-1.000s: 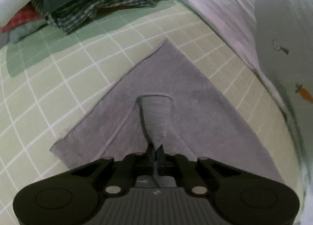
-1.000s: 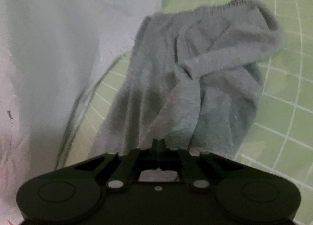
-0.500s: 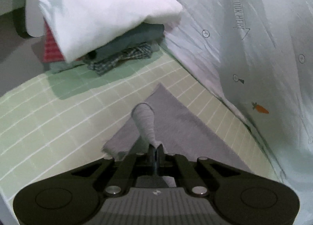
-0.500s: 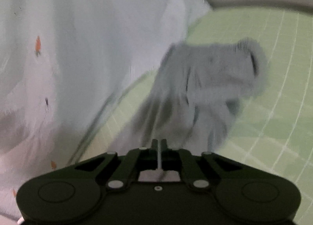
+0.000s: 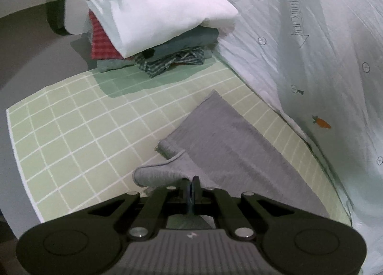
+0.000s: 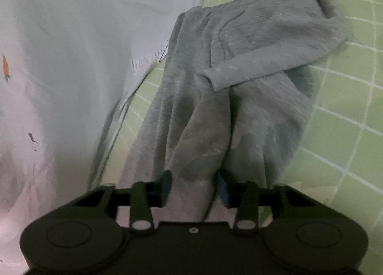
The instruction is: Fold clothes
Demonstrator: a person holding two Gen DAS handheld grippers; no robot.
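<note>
The left gripper point(image 5: 193, 182) pinches a fold of the grey cloth point(image 5: 229, 141) on the green sheet point(image 5: 71, 136). The right gripper point(image 6: 194, 185) stands spread around the cloth.

A pale green grid-patterned mat point(image 5: 71, 131) lies beside a white carrot-print sheet point(image 5: 323, 47) under dim light

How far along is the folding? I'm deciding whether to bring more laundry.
Done: a stack of folded clothes sits at the far end of the green checked mat. In hand: the grey garment, pinched by the left gripper; the right gripper is open around it. Left: its bunched end is unfolded.
</note>
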